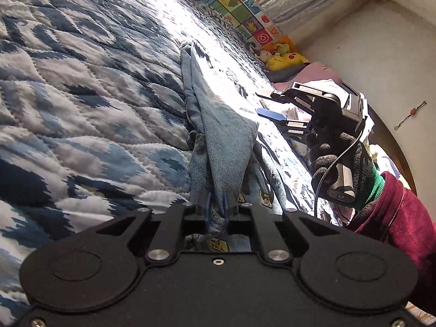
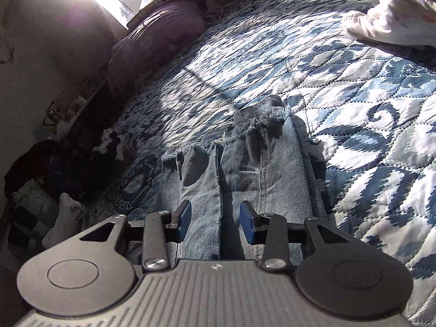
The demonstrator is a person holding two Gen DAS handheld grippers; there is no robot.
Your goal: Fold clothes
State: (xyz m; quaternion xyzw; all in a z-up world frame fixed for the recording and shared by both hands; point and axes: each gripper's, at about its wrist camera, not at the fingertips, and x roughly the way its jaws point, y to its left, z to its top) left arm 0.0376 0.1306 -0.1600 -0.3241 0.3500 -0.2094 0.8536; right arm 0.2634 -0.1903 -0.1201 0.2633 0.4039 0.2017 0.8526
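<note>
Left gripper (image 1: 216,208) pinches frayed, faded denim jeans (image 1: 218,125) over quilted bedspread (image 1: 81,95).

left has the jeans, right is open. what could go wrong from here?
1. Only the left gripper pinches the jeans, on a bunched fold; a pull may drag them along the quilt and skew the fold.
2. The right gripper hangs open over two layered legs and might catch only one.
</note>
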